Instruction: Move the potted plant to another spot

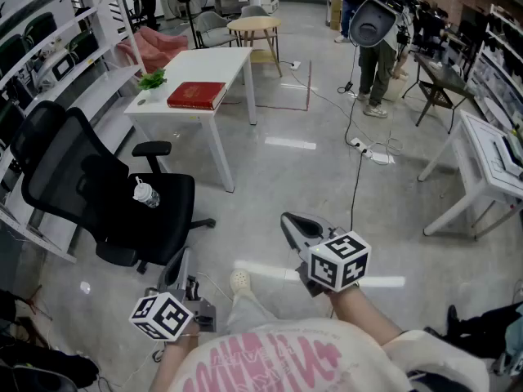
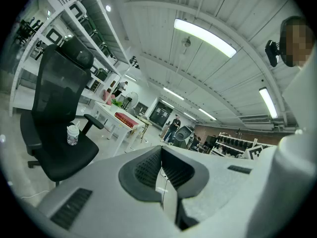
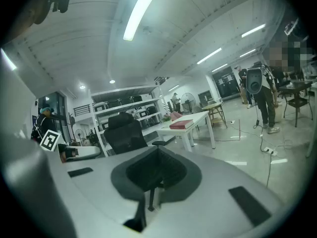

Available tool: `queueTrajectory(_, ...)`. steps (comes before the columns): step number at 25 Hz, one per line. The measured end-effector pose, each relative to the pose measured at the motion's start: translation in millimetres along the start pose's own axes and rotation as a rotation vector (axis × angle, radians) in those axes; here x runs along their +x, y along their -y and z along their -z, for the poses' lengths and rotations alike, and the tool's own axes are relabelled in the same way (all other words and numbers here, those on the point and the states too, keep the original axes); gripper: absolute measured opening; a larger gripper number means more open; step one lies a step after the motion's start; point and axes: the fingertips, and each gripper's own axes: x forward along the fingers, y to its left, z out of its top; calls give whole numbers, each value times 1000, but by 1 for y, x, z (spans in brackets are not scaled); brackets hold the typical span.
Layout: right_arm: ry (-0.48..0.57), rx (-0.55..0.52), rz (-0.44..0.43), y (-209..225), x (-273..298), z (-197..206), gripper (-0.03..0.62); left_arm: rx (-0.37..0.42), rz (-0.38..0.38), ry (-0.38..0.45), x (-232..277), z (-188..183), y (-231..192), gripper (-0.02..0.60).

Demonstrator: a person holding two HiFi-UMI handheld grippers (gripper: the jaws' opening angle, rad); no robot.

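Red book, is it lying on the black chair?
No, the red book lies on the white table beside the potted plant, not on the chair.

We are looking along the left gripper (image 2: 161, 151), and its jaws are meeting tip to tip with nothing between them. To the left, a black office chair (image 2: 53, 95) is facing us, and a small white container (image 2: 73, 134) is standing on its seat. Beyond the chair, a white table (image 2: 111, 113) is carrying a red book (image 2: 125, 119), and the potted plant (image 2: 116, 102) is sitting at the table's far end. A person (image 2: 173, 126) is standing further back, under long ceiling lights (image 2: 204, 37).
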Motion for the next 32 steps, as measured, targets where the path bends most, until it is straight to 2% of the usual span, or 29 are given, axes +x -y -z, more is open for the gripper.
queueTrajectory(20, -22, 29, 17, 27, 31, -4, 6, -10, -2, -9, 42, -10, -15, 5)
queueTrajectory(27, -9, 54, 33, 46, 64, -16, 6, -21, 4, -8, 78, -22, -36, 5)
queueTrajectory(32, -37, 56, 66, 68, 101, -16, 6, -48, -12, -10, 120, -28, -70, 5)
